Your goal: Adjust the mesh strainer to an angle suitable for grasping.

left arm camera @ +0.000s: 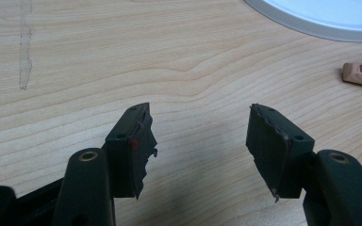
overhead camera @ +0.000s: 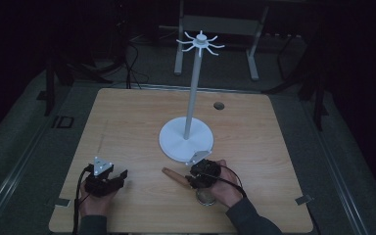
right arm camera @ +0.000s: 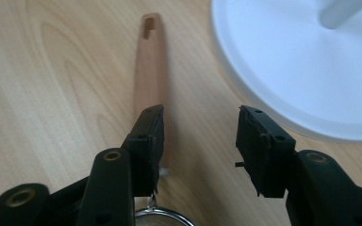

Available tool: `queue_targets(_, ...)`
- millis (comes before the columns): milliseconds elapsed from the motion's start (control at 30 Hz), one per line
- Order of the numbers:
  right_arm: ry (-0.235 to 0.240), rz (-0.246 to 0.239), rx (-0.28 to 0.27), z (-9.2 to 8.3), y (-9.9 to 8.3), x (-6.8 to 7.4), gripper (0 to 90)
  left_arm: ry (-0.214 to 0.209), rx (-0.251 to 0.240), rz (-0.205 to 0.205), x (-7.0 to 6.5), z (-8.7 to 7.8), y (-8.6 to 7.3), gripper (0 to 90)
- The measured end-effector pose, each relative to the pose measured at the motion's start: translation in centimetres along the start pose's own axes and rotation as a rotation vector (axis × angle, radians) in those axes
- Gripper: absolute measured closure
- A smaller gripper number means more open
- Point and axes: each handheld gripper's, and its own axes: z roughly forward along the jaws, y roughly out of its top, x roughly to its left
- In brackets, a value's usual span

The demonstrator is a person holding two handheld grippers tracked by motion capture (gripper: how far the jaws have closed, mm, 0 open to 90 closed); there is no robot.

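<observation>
Wooden handle (right arm camera: pixel 148 70) is what you're going for: it's lying flat on the table (overhead camera: pixel 127 117), just off the white stand base (overhead camera: pixel 176 142) at that base's 6 o'clock. Its slotted tip is pointing toward 10 o'clock in the high view, and its metal ring (overhead camera: pixel 205 197) is sitting at the 4 o'clock end under your hand.

Your right tool (right arm camera: pixel 200 117) is hovering over it, released, with nothing between the pads. In the right gripper view the handle is running under the 9 o'clock jaw, not through the gap. So you're wanting to slide the tool toward 9 o'clock until the wood is centred, then sink down and pinch across its width. My judgement: you're better off gripping mid-handle and leaving the slot free, since that slot looks meant for a hook on the crown of spokes (overhead camera: pixel 200 43).

Your left tool (left arm camera: pixel 200 117) is resting at the base's 8 o'clock, well apart, released and empty.

Counting now:
- One wooden-handled utensil.
- One stand, with one pole (overhead camera: pixel 193 93).
- Two tools.
- One small dark hole (overhead camera: pixel 219 105) in the table at the base's 1 o'clock.
- The spokes are too fine for me to count surely.
</observation>
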Motion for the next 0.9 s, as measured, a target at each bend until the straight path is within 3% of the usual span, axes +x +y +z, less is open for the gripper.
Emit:
queue_targets(367, 0.043, -0.070, 0.079, 2.1, 0.4, 1.6, 51.2, 0.000, -0.001, -0.002, 0.0, 0.0, 0.0, 41.4)
queue_targets(433, 0.054, -0.071, 0.098, 2.5, 0.4, 1.7, 55.6, 0.001, -0.001, -0.003, 0.1, 0.0, 0.0, 41.4)
queue_targets(900, 0.110, -0.020, 0.130, 3.4, 0.5, 0.7, 59.8, 0.001, -0.003, -0.006, 0.1, 0.0, 0.0, 41.4)
